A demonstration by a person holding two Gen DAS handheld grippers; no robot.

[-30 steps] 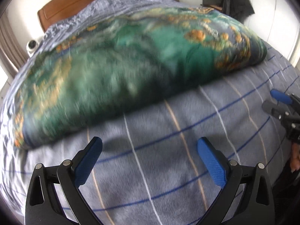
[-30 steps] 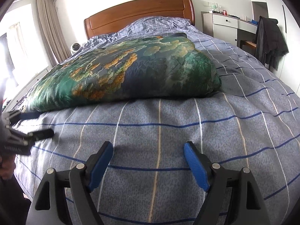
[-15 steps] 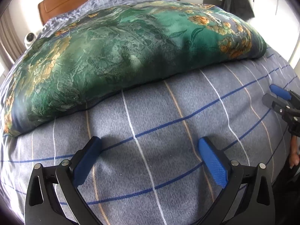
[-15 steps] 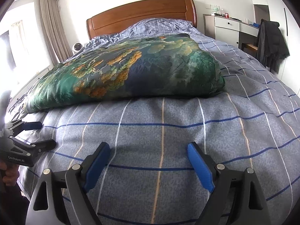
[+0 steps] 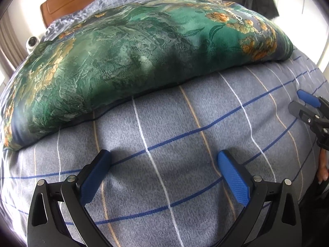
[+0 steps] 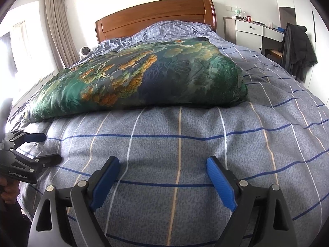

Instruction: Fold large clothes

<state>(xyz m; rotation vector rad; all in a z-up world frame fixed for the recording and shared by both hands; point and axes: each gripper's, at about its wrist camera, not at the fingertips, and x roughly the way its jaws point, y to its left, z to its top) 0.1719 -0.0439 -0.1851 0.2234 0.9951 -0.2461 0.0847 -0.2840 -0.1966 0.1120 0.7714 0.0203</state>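
Quilt, green floral brocade: lies folded into a thick bundle across the middle of the bed, toward the headboard. Folding looks largely done; perhaps one tidy-up left. Left tool: wide, empty. Right tool: jaws opening, nothing between them.

A: My entries so far: quilt, glossy green with orange-gold flowers and slate-blue patches. Bedspread, grey-blue with navy, white and tan lines.

B: Your grippers?

A: Both black, blue pads. Headboard reddish brown. Hanging garment black, I think.
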